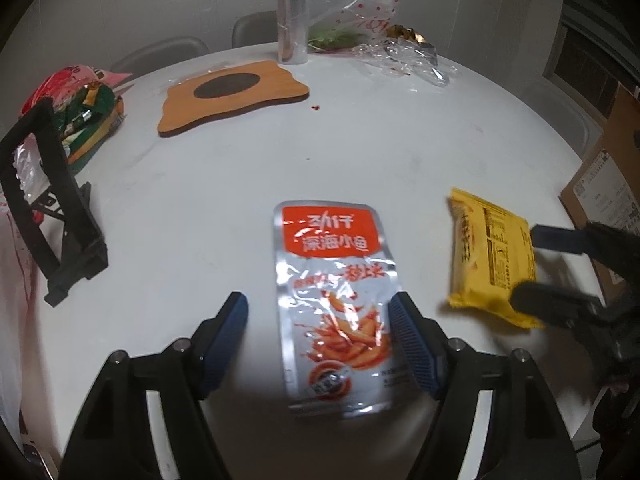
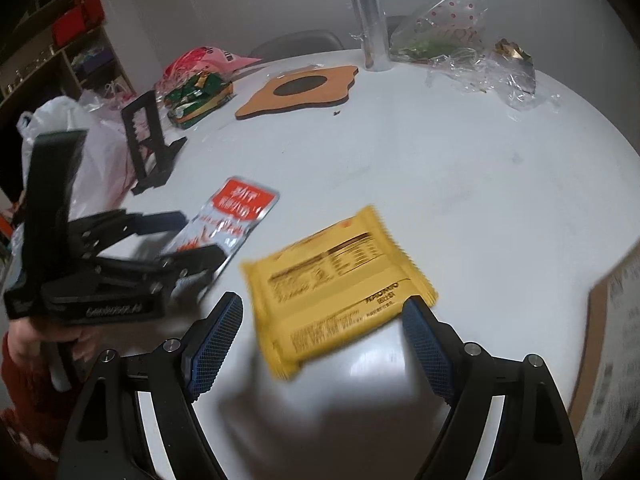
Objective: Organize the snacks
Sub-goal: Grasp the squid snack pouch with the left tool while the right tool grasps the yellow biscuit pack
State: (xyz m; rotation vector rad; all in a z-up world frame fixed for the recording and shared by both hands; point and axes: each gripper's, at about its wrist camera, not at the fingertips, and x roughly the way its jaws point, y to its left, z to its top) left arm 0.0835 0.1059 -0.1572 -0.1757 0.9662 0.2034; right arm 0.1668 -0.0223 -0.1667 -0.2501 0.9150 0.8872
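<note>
Two snack packets lie flat on the white round table [image 1: 400, 140], both nearer the viewer than the wooden mat [image 1: 234, 94], a wavy-edged orange board with a dark oval centre. The silver foil packet [image 1: 332, 300] is glossy and crinkled, long with rounded corners, an orange-red band at its far end and red printing below. The yellow packet [image 2: 340, 292] is matte, squarish, with serrated end seams and dark print, though it is blurred. The left gripper [image 1: 318, 312] straddles the silver packet's near half, its ribbed blue pads standing apart on either side; whether the right-hand pad touches the foil edge is hard to say. The right gripper [image 2: 322, 318] brackets the yellow packet with a gap on both sides, gripping nothing. Left of the mat sit a black slatted stand [image 1: 52, 208] and one green snack bag [image 1: 90, 120]. Behind the mat are one shiny cylinder [image 1: 292, 16] and crumpled clear wrapping [image 1: 404, 56].
</note>
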